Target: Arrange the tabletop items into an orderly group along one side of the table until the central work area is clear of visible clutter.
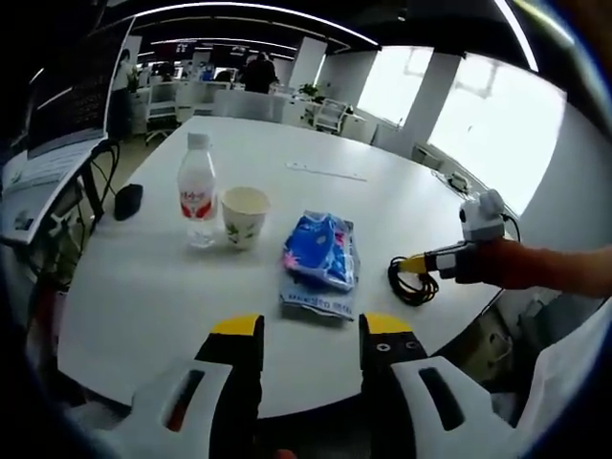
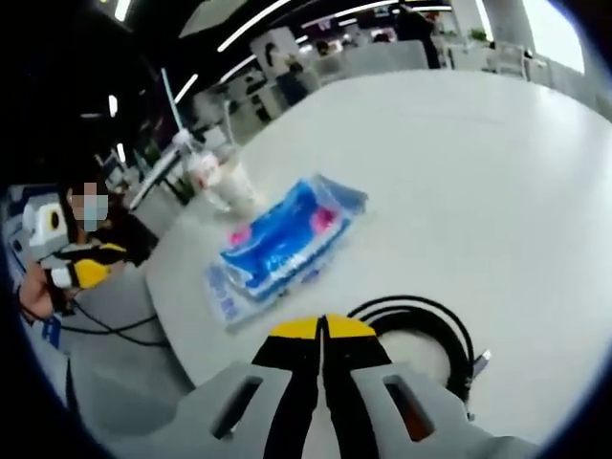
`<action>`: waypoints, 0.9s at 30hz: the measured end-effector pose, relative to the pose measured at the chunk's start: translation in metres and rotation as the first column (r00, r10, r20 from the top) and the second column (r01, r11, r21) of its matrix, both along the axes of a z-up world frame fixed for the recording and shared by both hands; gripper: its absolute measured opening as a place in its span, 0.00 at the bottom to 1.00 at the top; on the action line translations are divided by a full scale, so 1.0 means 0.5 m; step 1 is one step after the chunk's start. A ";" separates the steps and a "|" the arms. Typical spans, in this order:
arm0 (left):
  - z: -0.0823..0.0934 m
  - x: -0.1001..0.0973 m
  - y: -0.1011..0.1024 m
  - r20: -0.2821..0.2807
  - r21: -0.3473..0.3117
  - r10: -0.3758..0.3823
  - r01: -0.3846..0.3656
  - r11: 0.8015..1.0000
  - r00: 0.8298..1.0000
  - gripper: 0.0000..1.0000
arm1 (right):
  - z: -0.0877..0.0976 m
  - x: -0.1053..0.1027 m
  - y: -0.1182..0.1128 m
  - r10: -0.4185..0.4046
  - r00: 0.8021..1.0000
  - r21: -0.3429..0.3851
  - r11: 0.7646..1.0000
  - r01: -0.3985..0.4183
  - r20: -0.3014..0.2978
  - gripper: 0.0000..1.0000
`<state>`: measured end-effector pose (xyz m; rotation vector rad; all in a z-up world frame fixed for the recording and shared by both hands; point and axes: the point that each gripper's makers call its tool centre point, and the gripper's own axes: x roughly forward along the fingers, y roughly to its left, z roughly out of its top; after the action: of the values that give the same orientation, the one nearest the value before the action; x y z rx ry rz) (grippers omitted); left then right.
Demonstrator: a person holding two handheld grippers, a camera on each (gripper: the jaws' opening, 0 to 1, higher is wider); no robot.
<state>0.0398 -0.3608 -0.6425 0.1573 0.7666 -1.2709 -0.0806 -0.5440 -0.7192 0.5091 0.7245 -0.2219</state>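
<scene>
On the white round table (image 1: 153, 277) stand a clear water bottle (image 1: 197, 191) with a red label and a paper cup (image 1: 245, 215) side by side. To their right a blue tissue pack (image 1: 320, 251) lies on a flat printed packet (image 1: 316, 302). A coiled black cable (image 1: 411, 284) lies by the right edge. My left gripper (image 1: 311, 330) is open and holds nothing, hanging at the near table edge in front of the tissue pack. My right gripper (image 2: 323, 331) is shut, its yellow tips next to the cable (image 2: 426, 320). Whether it pinches the cable is hidden. The tissue pack (image 2: 287, 234) lies just beyond.
A black mouse (image 1: 127, 201) sits at the far left of the table and a thin white strip (image 1: 325, 172) lies at the back. The bottle (image 2: 203, 170) and cup (image 2: 237, 186) stand past the pack. A seated person (image 2: 91, 258) holds the left gripper (image 2: 76, 275).
</scene>
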 end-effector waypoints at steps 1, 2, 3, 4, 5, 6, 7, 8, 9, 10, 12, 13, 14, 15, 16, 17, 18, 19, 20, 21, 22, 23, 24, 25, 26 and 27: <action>0.000 -0.001 -0.001 0.000 0.000 -0.001 0.001 1.000 1.000 0.38 | 0.000 0.001 0.000 0.001 1.000 0.000 1.000 -0.001 -0.001 0.00; -0.001 -0.002 -0.001 -0.001 0.000 -0.002 0.002 1.000 1.000 0.38 | 0.000 0.004 -0.001 0.003 1.000 0.000 1.000 -0.003 -0.002 0.00; 0.000 -0.003 -0.002 -0.001 0.000 -0.003 0.003 1.000 1.000 0.38 | 0.001 0.008 -0.003 0.006 1.000 0.000 1.000 -0.006 -0.002 0.00; -0.001 -0.004 -0.003 -0.002 -0.001 -0.004 0.004 1.000 1.000 0.39 | 0.003 0.010 -0.004 0.007 1.000 -0.001 1.000 -0.007 -0.002 0.00; -0.001 -0.004 -0.004 -0.002 -0.001 -0.005 0.005 1.000 1.000 0.39 | 0.003 0.013 -0.007 0.009 1.000 -0.001 1.000 -0.009 -0.002 0.00; -0.001 -0.005 -0.004 -0.003 0.000 -0.005 0.005 1.000 1.000 0.39 | 0.004 0.018 -0.009 0.011 1.000 -0.003 1.000 -0.011 -0.002 0.00; -0.001 -0.006 -0.004 -0.004 0.000 -0.006 0.006 1.000 1.000 0.39 | 0.003 0.021 -0.013 0.014 1.000 -0.004 1.000 -0.014 -0.003 0.00; -0.002 -0.006 -0.005 -0.004 0.000 -0.007 0.007 1.000 1.000 0.38 | 0.004 0.025 -0.017 0.017 1.000 -0.006 1.000 -0.017 -0.003 0.00; -0.003 -0.007 -0.006 -0.002 0.002 -0.010 0.010 1.000 1.000 0.38 | 0.005 0.030 -0.021 0.022 1.000 -0.010 1.000 -0.022 -0.004 0.00; -0.005 -0.008 -0.006 -0.001 0.003 -0.013 0.013 1.000 1.000 0.38 | 0.006 0.033 -0.024 0.026 1.000 -0.012 1.000 -0.026 -0.006 0.00; -0.005 -0.008 -0.005 0.000 0.003 -0.013 0.013 1.000 1.000 0.38 | 0.008 0.041 -0.031 0.032 0.999 -0.017 0.999 -0.032 -0.009 0.00; -0.005 -0.008 -0.005 -0.001 0.003 -0.010 0.010 1.000 1.000 0.38 | 0.007 0.046 -0.038 0.035 0.999 -0.021 0.999 -0.036 -0.010 0.00; -0.005 -0.007 -0.004 -0.001 0.002 -0.006 0.006 1.000 1.000 0.38 | 0.007 0.049 -0.042 0.037 0.999 -0.022 0.999 -0.037 -0.011 0.00; -0.005 -0.006 -0.003 -0.001 0.001 -0.003 0.003 1.000 1.000 0.38 | 0.006 0.052 -0.049 0.038 0.999 -0.024 0.999 -0.038 -0.011 0.00; -0.005 -0.006 -0.001 -0.003 0.000 0.002 -0.002 1.000 1.000 0.38 | 0.003 0.057 -0.056 0.036 0.999 -0.024 0.999 -0.037 -0.011 0.00; -0.006 -0.006 0.000 -0.003 0.001 0.004 -0.004 1.000 1.000 0.38 | 0.001 0.059 -0.057 0.033 0.999 -0.021 0.999 -0.034 -0.012 0.00; -0.007 -0.006 0.002 -0.004 0.003 0.005 -0.005 1.000 1.000 0.38 | -0.001 0.063 -0.059 0.030 0.999 -0.018 0.999 -0.030 -0.013 0.00; -0.007 -0.006 0.003 -0.004 0.004 0.006 -0.006 1.000 1.000 0.38 | -0.003 0.067 -0.070 0.029 1.000 -0.018 0.999 -0.029 -0.012 0.00; -0.007 -0.006 0.005 -0.003 0.003 0.008 -0.008 1.000 1.000 0.38 | -0.004 0.072 -0.074 0.029 0.999 -0.019 0.999 -0.030 -0.014 0.00; -0.006 -0.005 0.007 0.000 0.003 0.011 -0.011 1.000 1.000 0.38 | -0.002 0.075 -0.073 0.031 0.999 -0.020 0.999 -0.031 -0.015 0.00; -0.006 -0.004 0.009 0.001 0.004 0.013 -0.013 1.000 1.000 0.38 | -0.001 0.081 -0.076 0.033 0.999 -0.023 0.999 -0.033 -0.015 0.00; -0.007 -0.003 0.011 0.000 0.004 0.016 -0.016 1.000 1.000 0.38 | -0.002 0.083 -0.078 0.033 0.999 -0.025 0.999 -0.033 -0.015 0.00; -0.007 -0.002 0.014 0.000 0.005 0.022 -0.022 1.000 1.000 0.38 | -0.003 0.089 -0.082 0.032 0.999 -0.027 0.999 -0.032 -0.014 0.00; -0.007 -0.001 0.016 0.000 0.006 0.024 -0.024 1.000 1.000 0.38 | -0.003 0.092 -0.084 0.031 0.999 -0.026 0.999 -0.031 -0.014 0.00; -0.008 -0.001 0.018 0.001 0.008 0.026 -0.026 1.000 1.000 0.38 | -0.003 0.098 -0.086 0.033 0.999 -0.028 0.999 -0.033 -0.014 0.00; -0.008 0.000 0.020 0.002 0.010 0.028 -0.028 1.000 1.000 0.38 | -0.003 0.102 -0.088 0.036 0.999 -0.031 0.999 -0.036 -0.015 0.00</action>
<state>0.0396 -0.3511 -0.6466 0.1550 0.7710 -1.2408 -0.0296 -0.5881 -0.7207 0.4646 0.7425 -0.2032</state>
